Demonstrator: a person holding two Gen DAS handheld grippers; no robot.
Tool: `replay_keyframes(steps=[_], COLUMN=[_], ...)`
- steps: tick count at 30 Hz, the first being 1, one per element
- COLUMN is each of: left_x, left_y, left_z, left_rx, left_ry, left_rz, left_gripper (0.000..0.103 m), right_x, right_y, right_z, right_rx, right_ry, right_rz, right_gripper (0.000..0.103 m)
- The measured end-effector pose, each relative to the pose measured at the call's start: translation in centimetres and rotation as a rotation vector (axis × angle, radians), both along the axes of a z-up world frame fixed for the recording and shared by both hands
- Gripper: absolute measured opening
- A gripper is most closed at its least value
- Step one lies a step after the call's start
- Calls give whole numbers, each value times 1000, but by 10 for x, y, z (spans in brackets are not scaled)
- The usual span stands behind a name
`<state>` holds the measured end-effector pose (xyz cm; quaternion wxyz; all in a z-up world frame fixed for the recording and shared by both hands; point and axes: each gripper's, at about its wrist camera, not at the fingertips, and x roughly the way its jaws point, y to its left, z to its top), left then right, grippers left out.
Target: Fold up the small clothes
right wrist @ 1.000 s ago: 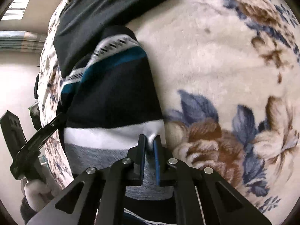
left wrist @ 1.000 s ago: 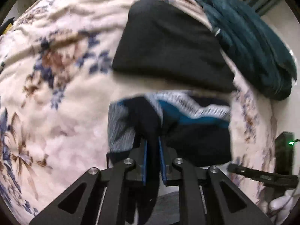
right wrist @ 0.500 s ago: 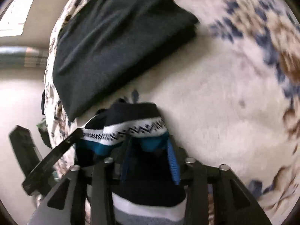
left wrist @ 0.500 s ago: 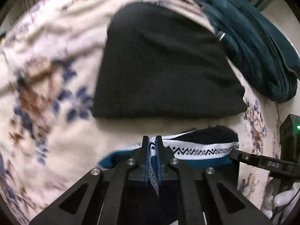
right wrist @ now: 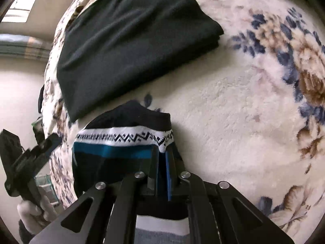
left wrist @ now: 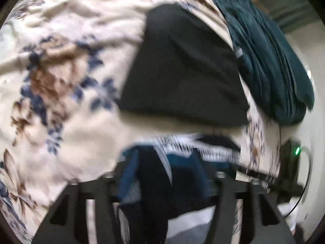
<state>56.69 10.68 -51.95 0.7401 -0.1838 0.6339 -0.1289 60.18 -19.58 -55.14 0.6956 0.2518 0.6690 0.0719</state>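
A small knit garment (right wrist: 121, 148) in black, teal and grey, with a white zigzag band, lies folded over on the floral blanket (right wrist: 243, 101). My right gripper (right wrist: 162, 154) is shut on its right edge at the white band. The left wrist view is blurred. In it my left gripper (left wrist: 166, 172) has its jaws spread and opening, and the garment (left wrist: 182, 162) lies loose between them, with the pads off it. The left gripper (right wrist: 30, 162) also shows at the left of the right wrist view, held by a white-gloved hand (right wrist: 30, 209).
A folded black garment (left wrist: 182, 71) (right wrist: 132, 36) lies just beyond the knit one. A dark teal garment (left wrist: 274, 61) is heaped at the blanket's far right edge. A dark device with a green light (left wrist: 292, 152) stands off the bed's right side.
Both grippers carried the garment's edge forward toward the black garment, folding it over. The left jaws, shut on the cloth before, have spread apart and let it go.
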Motion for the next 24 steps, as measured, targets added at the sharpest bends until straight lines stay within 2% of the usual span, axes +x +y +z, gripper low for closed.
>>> replay_keyframes(steps=[2, 3, 4, 5, 7, 9, 10, 11, 13, 15, 16, 18, 19, 20, 21, 24], left_x=[1, 3, 3, 3, -2, -10, -10, -7, -1, 0, -1, -10, -17, -25, -33, -51], left_y=[-18, -21, -22, -21, -20, -19, -16, -7, 7, 17, 21, 28, 30, 31, 29, 9], left_z=[-23, -35, -38, -37, -21, -6, -11, -27, -50, -48, -40, -13, -3, 6, 7, -10], left_rx=[77, 102, 101, 106, 112, 153, 152, 155, 122, 30, -4, -48, -38, -27, -28, -6], left_ry=[70, 96, 87, 54, -38, -130, -113, -63, 17, 67, 68, 21, 3, -8, 1, 90], left_rz=[-65, -62, -50, -36, -26, -44, -47, -30, 8, 58, 77, 75, 75, 71, 58, -18], left_gripper=[59, 55, 44, 9, 8, 8, 8, 9, 10, 15, 21, 48, 54, 66, 71, 71], right_x=[-2, -2, -2, -2, -4, -5, -6, -9, -11, -17, -21, -25, -28, -33, -35, -47], right_y=[-1, 0, 1, 2, 4, 6, 6, 7, 11, 12, 12, 11, 10, 8, 7, 6], right_z=[-1, -3, -5, -8, -8, -5, -6, -9, -16, -19, -15, -9, -5, -1, 1, 3], right_rx=[-3, -17, -22, -20, -24, -33, -38, -51, -74, -90, -100, -104, -102, -89, -81, -65], right_ry=[6, 18, 29, 45, 46, 32, 28, 30, 49, 66, 68, 65, 64, 67, 70, 89], right_rz=[11, 8, 6, 2, 5, 17, 21, 21, 13, -1, -4, -5, -6, -11, -17, -33], right_gripper=[18, 18, 18, 18, 18, 18, 18, 18, 18, 18, 18, 18, 23, 34, 37, 38])
